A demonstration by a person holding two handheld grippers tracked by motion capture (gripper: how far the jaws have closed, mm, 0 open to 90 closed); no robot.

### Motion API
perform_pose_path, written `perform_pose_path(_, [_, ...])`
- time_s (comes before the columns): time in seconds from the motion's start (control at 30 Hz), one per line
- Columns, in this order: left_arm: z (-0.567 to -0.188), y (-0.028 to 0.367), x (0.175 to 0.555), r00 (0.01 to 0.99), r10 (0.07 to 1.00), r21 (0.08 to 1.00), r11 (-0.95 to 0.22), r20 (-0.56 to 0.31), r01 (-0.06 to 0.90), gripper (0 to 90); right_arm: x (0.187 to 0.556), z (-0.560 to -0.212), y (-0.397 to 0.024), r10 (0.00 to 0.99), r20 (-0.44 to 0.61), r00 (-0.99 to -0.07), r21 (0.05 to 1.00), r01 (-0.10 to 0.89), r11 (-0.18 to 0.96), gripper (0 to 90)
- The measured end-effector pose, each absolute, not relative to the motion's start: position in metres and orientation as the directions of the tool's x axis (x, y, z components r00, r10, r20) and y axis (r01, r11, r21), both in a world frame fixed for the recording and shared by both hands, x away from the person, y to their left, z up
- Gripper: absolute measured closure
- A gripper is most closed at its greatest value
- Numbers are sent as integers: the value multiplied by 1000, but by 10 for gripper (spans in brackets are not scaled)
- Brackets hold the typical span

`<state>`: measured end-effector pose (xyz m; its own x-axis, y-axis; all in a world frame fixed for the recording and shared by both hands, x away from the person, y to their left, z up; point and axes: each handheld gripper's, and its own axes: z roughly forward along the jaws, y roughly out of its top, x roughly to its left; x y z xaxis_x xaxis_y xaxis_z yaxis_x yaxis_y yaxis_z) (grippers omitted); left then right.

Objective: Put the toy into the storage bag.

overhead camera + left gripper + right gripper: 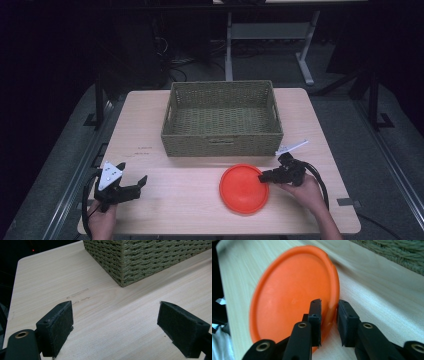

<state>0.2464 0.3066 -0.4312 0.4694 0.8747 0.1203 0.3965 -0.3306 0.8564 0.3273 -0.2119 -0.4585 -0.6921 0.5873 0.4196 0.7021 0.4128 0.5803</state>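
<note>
Orange plate: on your counter in front of the basket, no legible writing. Your right gripper straddles its rim; the right gripper view shows a pad on each side, nearly pinching. Left gripper: spread over bare counter.

- The left gripper was black, with a grey three-cornered plate on top.
- The right gripper was black, trailing a thick black cable.
- Brass-coloured rivets dotted the jaw arms; the pads were dark felt.
</note>
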Motion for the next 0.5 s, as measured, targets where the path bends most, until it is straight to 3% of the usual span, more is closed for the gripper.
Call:
perform_pose_path(0.3, [-431, 305, 246, 467, 875, 858, -334, 128, 391, 128, 323, -448, -212, 572, 443, -690, 605, 701, 378, 820])
perform_pose_path(0.5, [-430, 306, 246, 467, 875, 857, -335, 130, 390, 128, 318, -431, -207, 570, 413, -711, 618, 678, 398, 825])
